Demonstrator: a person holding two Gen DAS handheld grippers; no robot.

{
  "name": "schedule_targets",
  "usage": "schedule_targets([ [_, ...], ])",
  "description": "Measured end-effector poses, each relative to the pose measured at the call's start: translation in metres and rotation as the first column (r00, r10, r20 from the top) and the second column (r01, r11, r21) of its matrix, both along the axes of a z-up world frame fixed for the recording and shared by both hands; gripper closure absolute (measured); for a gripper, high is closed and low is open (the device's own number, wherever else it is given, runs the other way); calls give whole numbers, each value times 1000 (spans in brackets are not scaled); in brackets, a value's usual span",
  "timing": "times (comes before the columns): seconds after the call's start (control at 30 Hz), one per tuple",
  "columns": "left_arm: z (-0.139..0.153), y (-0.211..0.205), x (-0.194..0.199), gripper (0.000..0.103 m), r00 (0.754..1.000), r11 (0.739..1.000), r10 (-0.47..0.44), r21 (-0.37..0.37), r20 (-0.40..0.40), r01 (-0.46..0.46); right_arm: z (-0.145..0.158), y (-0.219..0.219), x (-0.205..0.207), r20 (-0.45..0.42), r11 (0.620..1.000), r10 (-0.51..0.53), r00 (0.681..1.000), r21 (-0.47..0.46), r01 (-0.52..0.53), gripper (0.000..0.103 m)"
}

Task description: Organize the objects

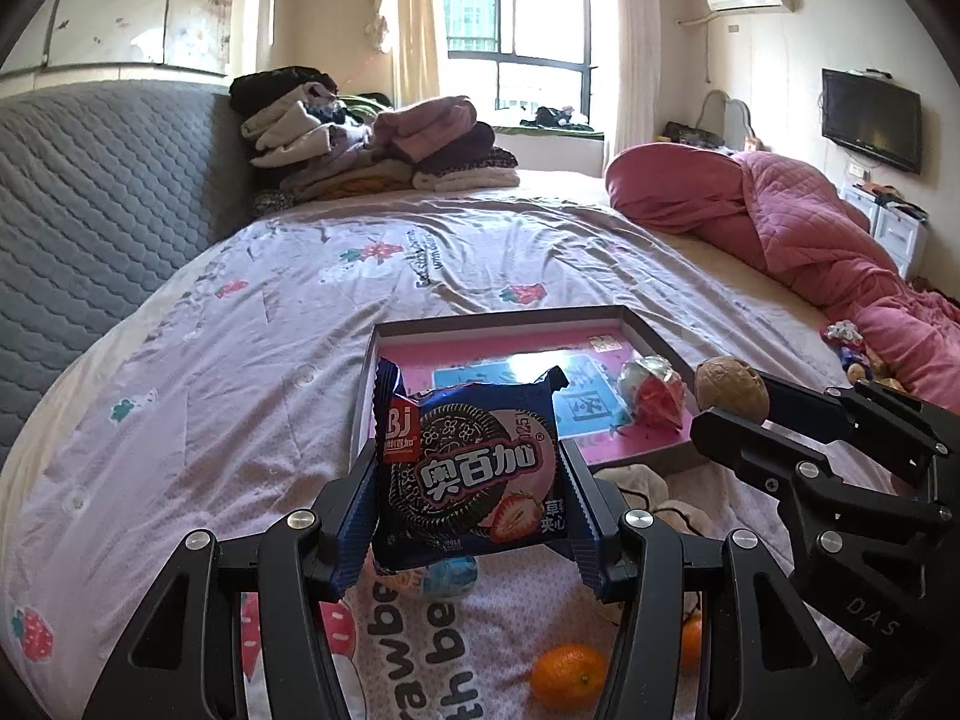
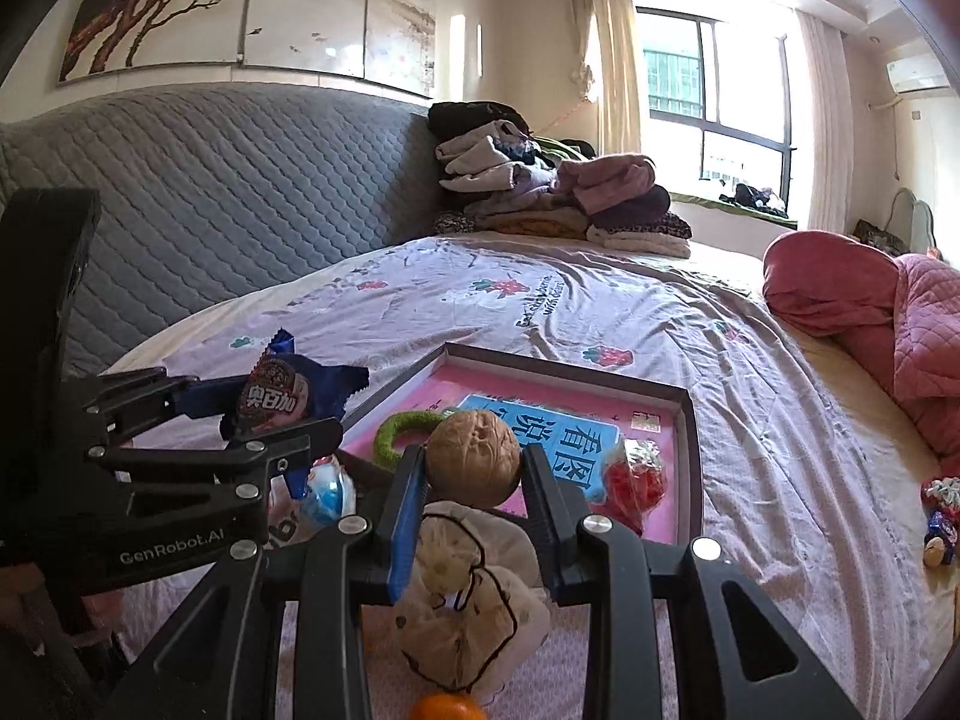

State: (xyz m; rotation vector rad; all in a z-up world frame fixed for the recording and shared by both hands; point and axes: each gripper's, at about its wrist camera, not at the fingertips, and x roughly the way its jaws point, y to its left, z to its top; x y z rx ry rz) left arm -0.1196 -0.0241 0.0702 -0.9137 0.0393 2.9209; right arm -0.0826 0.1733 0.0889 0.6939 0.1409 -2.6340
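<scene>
Centrally in the left wrist view, a glossy blue foil cookie packet (image 1: pixel 471 477) is clamped flat between the closed-in fingers of the left gripper (image 1: pixel 471 498), held above the wrinkled floral bedsheet (image 1: pixel 240 372). At mid-frame of the right wrist view, a round, ridged brown walnut (image 2: pixel 473 457) is pinched by the right gripper (image 2: pixel 474 480), angled toward the shallow rectangular tray (image 2: pixel 687 420), whose pink base carries a crinkly red wrapped candy (image 2: pixel 636 480)

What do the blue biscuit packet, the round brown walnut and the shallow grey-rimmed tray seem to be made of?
Blue biscuit packet: glossy plastic film, with crimped, zigzag ends. Round brown walnut: hard natural shell, matte and wrinkled. Shallow grey-rimmed tray: probably cardboard, matte thin straight walls; uncertain.
</scene>
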Motion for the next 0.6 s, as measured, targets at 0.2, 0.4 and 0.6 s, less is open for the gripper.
schedule_targets([
  [0.2, -2, -3, -5, 46, 1000, 1000, 8, 2, 3, -8, 4, -1, -11, -18, 1000, -12, 1000, 11, 12, 70],
  [0.4, -4, -9, -12, 46, 1000, 1000, 15, 12, 18, -15, 8, -4, -20, -28, 1000, -17, 999, 18, 18, 70],
  [0.6, -3, -15, -20, 46, 999, 999, 29, 12, 19, -29, 9, -5, -28, -30, 999, -21, 999, 26, 21, 70],
])
